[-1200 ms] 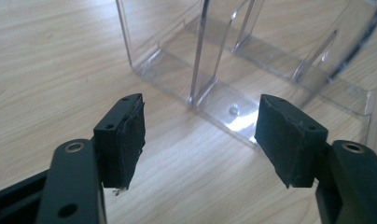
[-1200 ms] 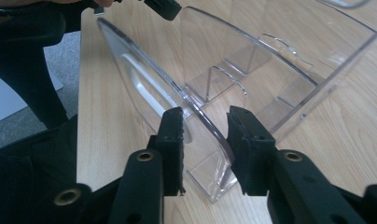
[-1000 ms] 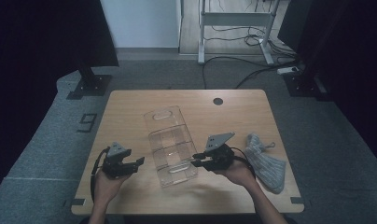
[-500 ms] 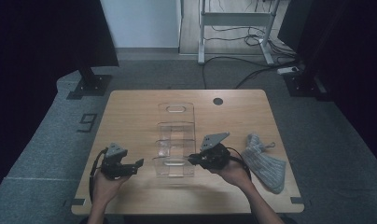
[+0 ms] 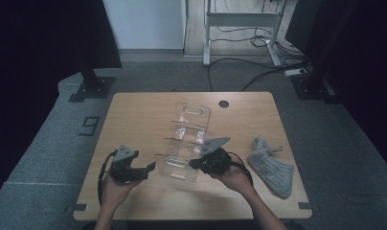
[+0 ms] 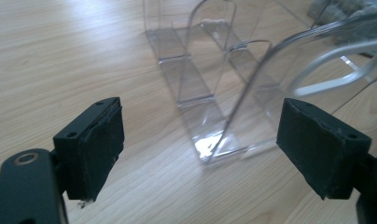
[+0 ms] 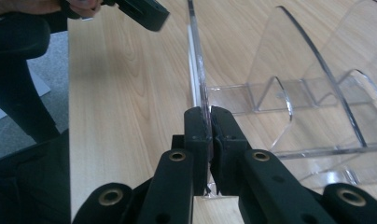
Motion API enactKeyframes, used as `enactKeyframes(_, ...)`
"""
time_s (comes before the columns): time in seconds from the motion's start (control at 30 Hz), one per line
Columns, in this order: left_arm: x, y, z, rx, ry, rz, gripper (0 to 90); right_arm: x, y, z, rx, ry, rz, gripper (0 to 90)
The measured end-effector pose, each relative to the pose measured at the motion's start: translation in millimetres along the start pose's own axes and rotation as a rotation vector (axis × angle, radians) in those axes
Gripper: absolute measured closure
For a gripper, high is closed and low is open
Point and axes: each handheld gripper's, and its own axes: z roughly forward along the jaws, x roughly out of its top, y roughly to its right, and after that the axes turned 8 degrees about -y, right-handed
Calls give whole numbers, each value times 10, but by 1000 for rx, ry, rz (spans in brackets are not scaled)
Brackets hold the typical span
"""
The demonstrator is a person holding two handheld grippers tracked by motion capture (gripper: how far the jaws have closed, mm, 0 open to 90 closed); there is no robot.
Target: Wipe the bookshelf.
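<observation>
Clear acrylic forms the tiered organizer [image 5: 184, 143], a stepped rack of thin curved dividers with a slotted handle panel at its far end, standing mid-surface on the pale wood-grain surface [image 5: 134, 115]. The right gripper [image 5: 197, 164] has its jaws clamped on the rack's near-right upright sheet; they have just been closing, the thin plate pinched edge-on between the black pads. The left gripper [image 5: 151, 166] sits just left of the rack's near end, its foam-padded jaws spread wide after opening further, with nothing pressed between them. A grey knitted cloth [image 5: 272, 165], ribbed and crumpled, lies at the near right.
</observation>
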Motion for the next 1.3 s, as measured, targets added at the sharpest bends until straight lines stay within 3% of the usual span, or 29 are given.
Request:
enactKeyframes(0.33,19,76,55,4,26,11,221,92,-103,149,14,-14,-18,841)
enactKeyframes(0.57,71,169,141,22,13,42,247,156,-174,200,9,-24,-23,831)
enactKeyframes(0.8,111,205,209,43,28,33,304,184,-204,221,12,-32,-32,820)
enactKeyframes(0.93,111,210,244,53,29,25,346,184,-194,223,36,-38,-27,751)
enactKeyframes(1.13,113,233,249,79,31,48,377,178,-171,159,14,-43,-22,600)
enactKeyframes(1.3,110,214,233,99,30,49,378,142,-130,24,-3,-20,9,474)
